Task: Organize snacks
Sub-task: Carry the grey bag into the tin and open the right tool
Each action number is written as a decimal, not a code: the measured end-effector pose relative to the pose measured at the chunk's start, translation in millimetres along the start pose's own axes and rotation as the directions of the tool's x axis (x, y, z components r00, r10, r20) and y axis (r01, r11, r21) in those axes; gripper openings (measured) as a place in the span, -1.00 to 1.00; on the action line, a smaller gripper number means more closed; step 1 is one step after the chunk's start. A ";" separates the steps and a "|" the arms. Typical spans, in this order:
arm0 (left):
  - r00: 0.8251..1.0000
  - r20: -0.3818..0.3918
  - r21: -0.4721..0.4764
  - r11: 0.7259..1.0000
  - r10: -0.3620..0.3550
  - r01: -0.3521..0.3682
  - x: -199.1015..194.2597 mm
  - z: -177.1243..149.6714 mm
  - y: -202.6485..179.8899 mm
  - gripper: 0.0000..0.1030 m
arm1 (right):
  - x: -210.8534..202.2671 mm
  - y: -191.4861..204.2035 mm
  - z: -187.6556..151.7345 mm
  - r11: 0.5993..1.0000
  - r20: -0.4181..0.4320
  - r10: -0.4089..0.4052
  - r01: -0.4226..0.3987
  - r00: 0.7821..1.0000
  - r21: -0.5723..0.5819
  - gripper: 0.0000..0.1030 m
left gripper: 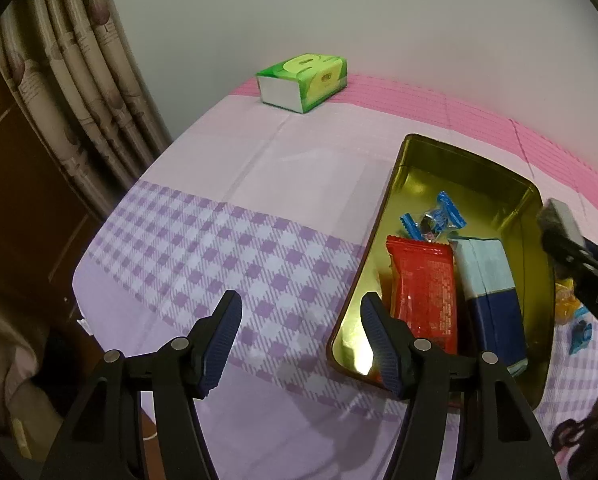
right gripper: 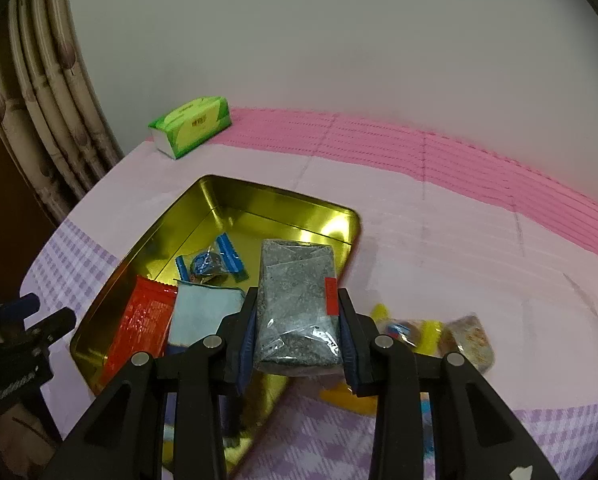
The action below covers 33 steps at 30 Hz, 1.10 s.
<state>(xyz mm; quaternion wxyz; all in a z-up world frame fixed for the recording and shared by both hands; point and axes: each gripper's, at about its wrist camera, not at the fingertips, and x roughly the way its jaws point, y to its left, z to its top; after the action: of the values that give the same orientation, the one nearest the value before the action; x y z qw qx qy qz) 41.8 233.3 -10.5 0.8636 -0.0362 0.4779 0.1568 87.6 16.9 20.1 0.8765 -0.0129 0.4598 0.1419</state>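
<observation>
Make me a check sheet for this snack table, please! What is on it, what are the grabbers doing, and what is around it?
Surface: table under a pink and purple checked cloth.
Job's things: gold tin holds a blue candy, red packet and blue-and-white packet; loose snacks lie on the cloth beside the tin.
Clutter: green tissue pack at the far edge.
Grippers: left gripper open and empty beside the tin; right gripper shut on a grey speckled packet above the tin's near side.
Cables: nothing seen.
Surroundings: plain wall, curtain at the left.
</observation>
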 end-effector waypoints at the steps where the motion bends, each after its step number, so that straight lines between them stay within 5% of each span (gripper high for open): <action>1: 1.000 -0.001 -0.003 1.000 0.000 0.000 0.2 0.1 0.4 0.22 | 3.9 2.8 1.6 1.000 -0.008 0.000 0.000 1.000 -0.001 -0.37; 19: 1.000 -0.023 -0.036 0.999 0.002 -0.003 5.2 0.6 6.5 0.22 | 58.3 26.0 14.0 0.996 -0.089 -0.066 0.060 0.994 -0.058 -0.37; 33: 1.000 -0.021 -0.037 0.999 0.007 -0.008 5.9 -0.3 6.1 0.22 | 59.0 32.7 11.8 0.995 -0.077 -0.068 0.062 0.995 -0.076 -0.34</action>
<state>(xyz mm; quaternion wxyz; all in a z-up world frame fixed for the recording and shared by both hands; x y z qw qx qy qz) 42.6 240.4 -15.1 0.8572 -0.0519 0.4839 0.1683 120.2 64.1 -17.3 0.8607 -0.0658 0.4879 0.1295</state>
